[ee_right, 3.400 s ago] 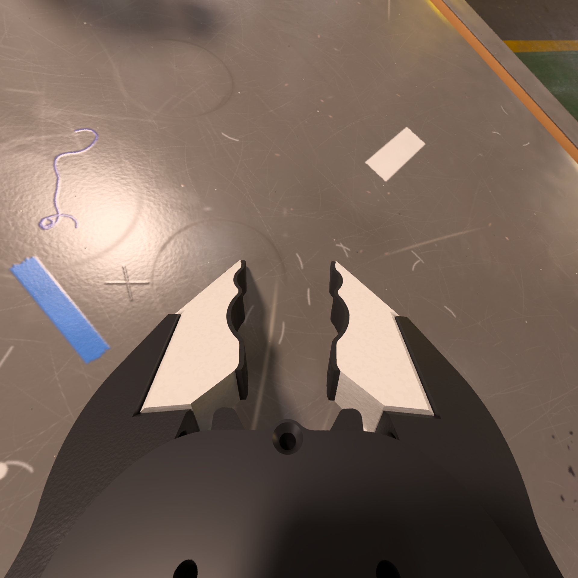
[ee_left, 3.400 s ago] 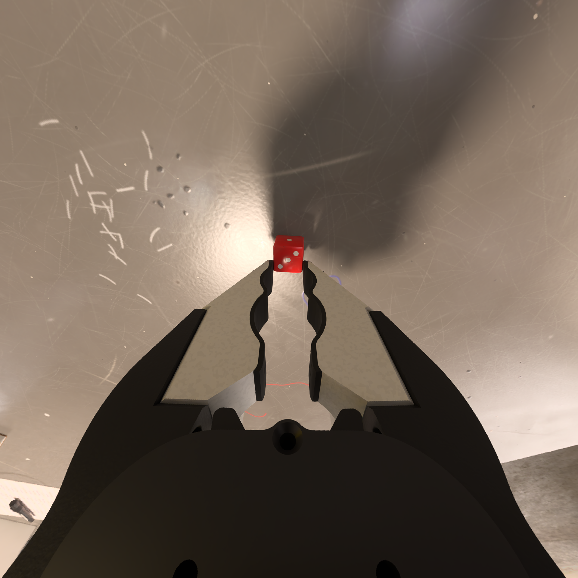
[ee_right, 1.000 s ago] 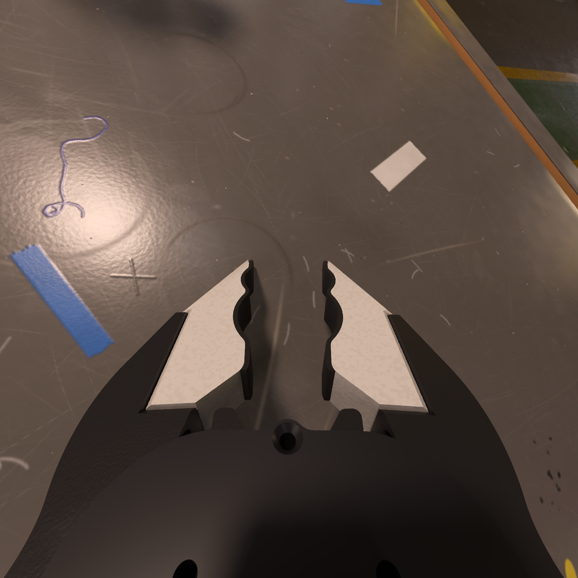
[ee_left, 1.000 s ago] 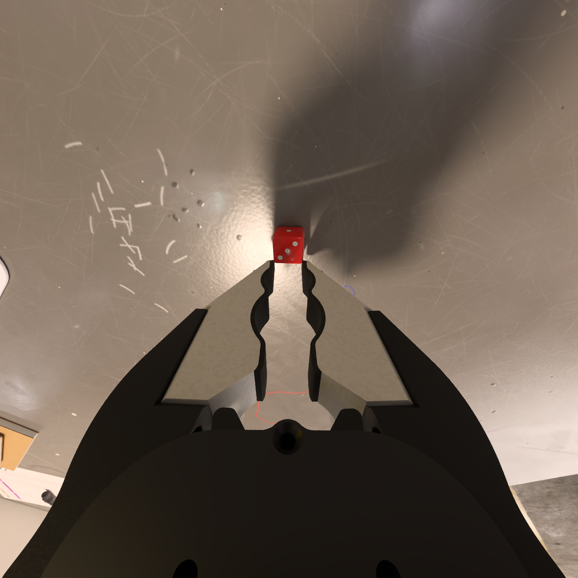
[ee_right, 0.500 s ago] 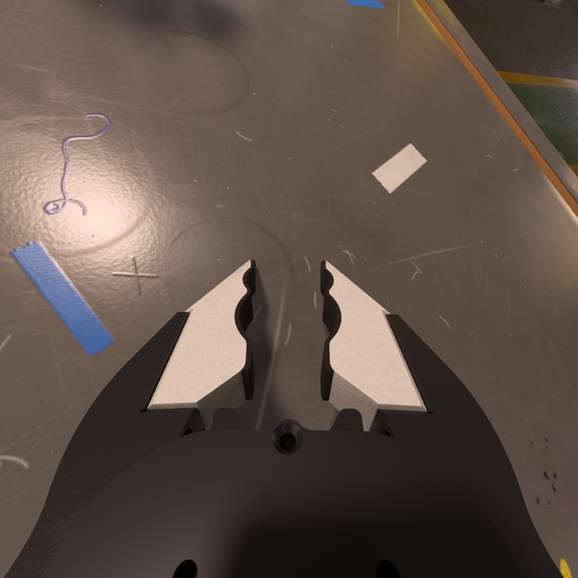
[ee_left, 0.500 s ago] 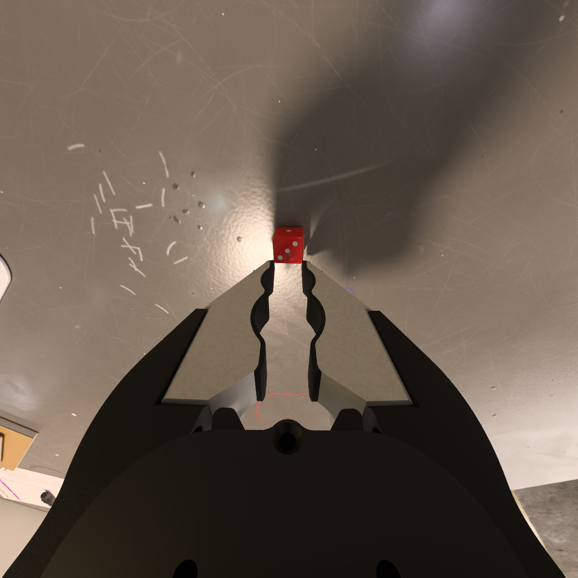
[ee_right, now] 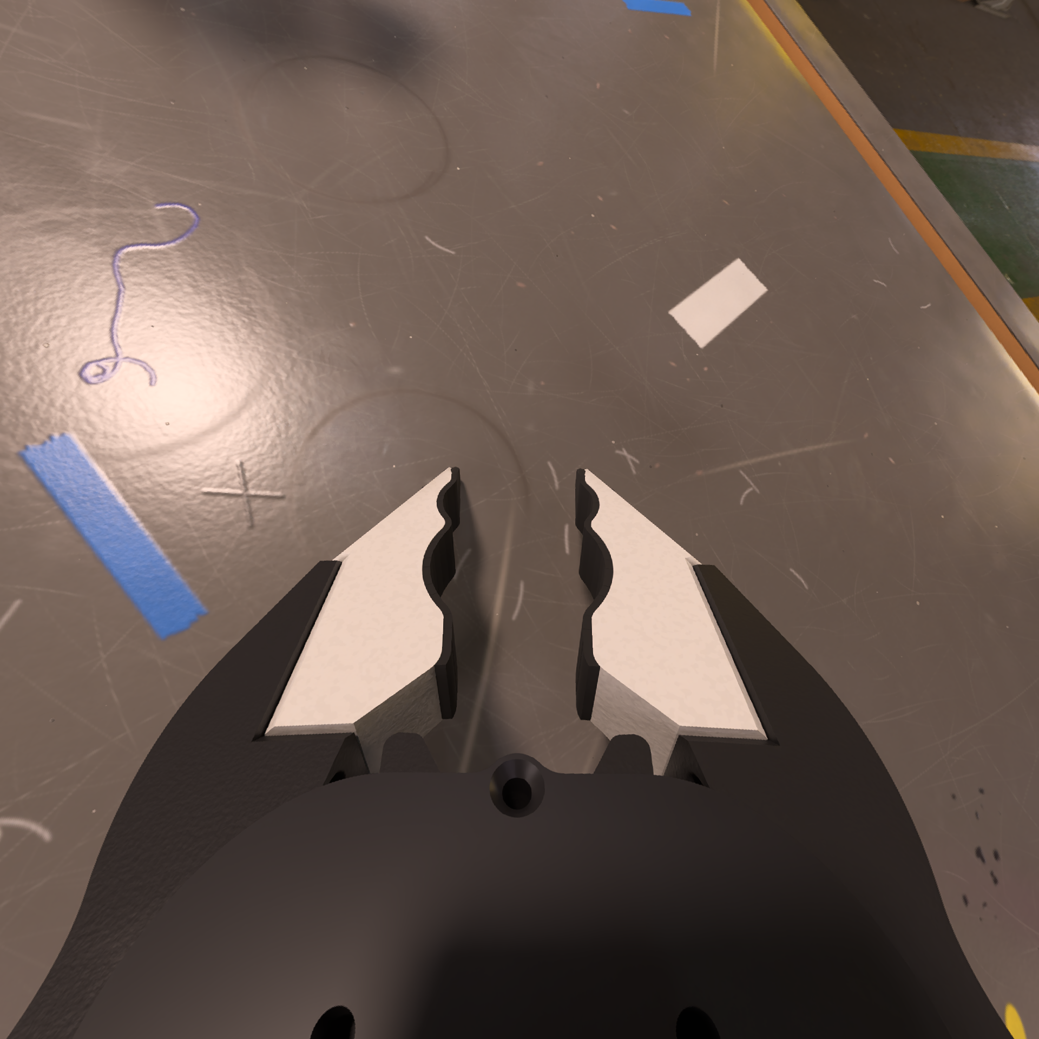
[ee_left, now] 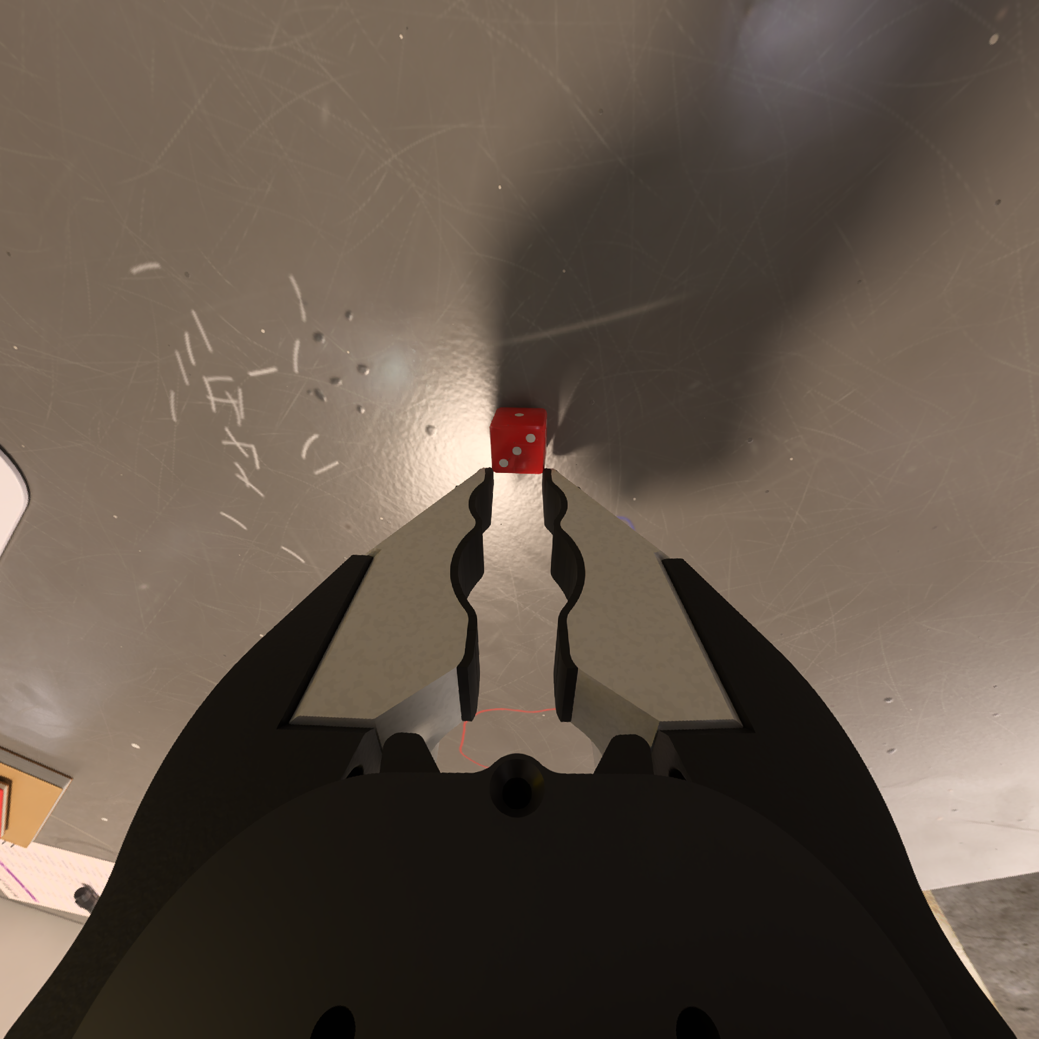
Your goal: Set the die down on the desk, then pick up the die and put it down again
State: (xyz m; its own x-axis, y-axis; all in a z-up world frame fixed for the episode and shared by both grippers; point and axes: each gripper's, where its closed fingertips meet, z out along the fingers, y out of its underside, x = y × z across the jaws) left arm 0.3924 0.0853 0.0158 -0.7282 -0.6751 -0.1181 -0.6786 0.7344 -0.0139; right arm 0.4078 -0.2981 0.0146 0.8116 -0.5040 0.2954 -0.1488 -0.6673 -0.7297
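A small red die (ee_left: 518, 440) with white pips sits pinched at the very tips of my left gripper (ee_left: 518, 471). The jaws stand only a die's width apart. The die is right at the grey desk (ee_left: 337, 168), with its shadow close beside it on the right; I cannot tell whether it touches the surface. My right gripper (ee_right: 517, 471) is open and empty, with a moderate gap, hovering over bare desk (ee_right: 562, 281). The die does not show in the right wrist view.
In the right wrist view a blue tape strip (ee_right: 112, 534), a purple thread (ee_right: 121, 292) and a white tape patch (ee_right: 718, 302) lie flat on the desk. The desk's orange edge (ee_right: 899, 185) runs at the right. A cardboard box corner (ee_left: 25, 804) shows lower left in the left wrist view.
Since 3.4 s ago the die sits farther out, at the left fingertips' ends. The right jaws have narrowed somewhat. Over the last second almost nothing moved.
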